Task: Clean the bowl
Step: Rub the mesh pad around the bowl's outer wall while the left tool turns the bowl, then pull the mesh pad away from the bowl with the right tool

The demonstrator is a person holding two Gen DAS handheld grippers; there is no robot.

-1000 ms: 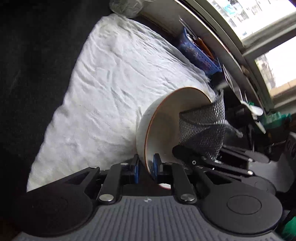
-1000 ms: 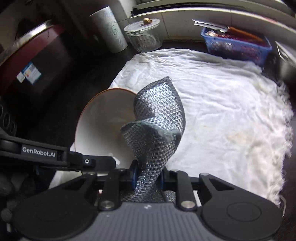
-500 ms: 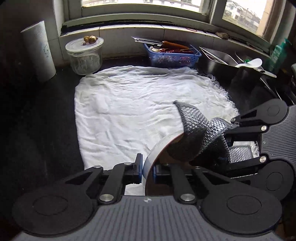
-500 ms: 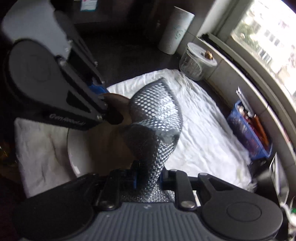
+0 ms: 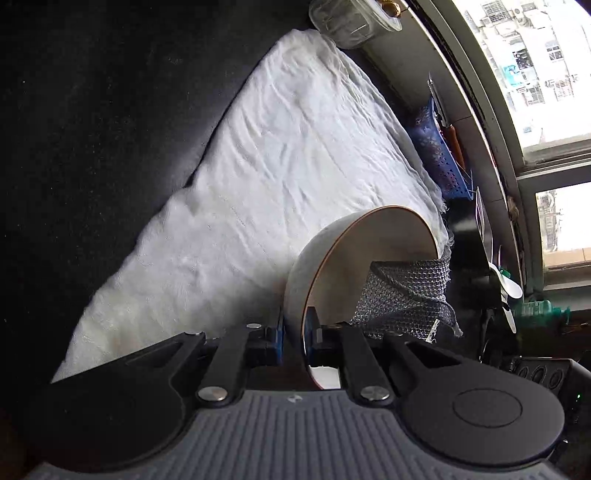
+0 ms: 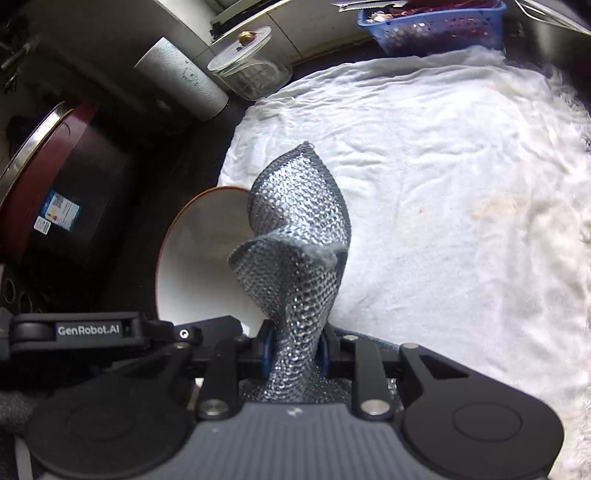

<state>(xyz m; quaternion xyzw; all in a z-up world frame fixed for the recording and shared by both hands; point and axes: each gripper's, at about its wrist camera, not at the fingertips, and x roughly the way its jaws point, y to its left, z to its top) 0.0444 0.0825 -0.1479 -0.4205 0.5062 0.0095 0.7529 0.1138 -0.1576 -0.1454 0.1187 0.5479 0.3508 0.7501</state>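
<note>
A white bowl (image 5: 354, 266) with a thin brown rim is held on edge above the white cloth, its mouth turned right. My left gripper (image 5: 294, 338) is shut on the bowl's rim. A silver mesh scouring cloth (image 5: 402, 295) is pushed into the bowl's mouth. In the right wrist view the same bowl (image 6: 199, 258) sits left of centre and the mesh cloth (image 6: 295, 258) stands twisted upward against its inside. My right gripper (image 6: 293, 350) is shut on the mesh cloth's lower end. The left gripper's body (image 6: 88, 330) shows at the lower left there.
A white towel (image 6: 443, 184) covers the dark counter. At the back stand a glass jar (image 6: 247, 70), a paper roll (image 6: 184, 81) and a blue basket (image 6: 432, 22) under the window. A dark red round appliance (image 6: 48, 177) is at the left.
Both grippers swung round with the bowl and mesh cloth; the bowl went from tilted, to nearly level half a second ago, and back on edge. The mesh cloth stays inside it.
</note>
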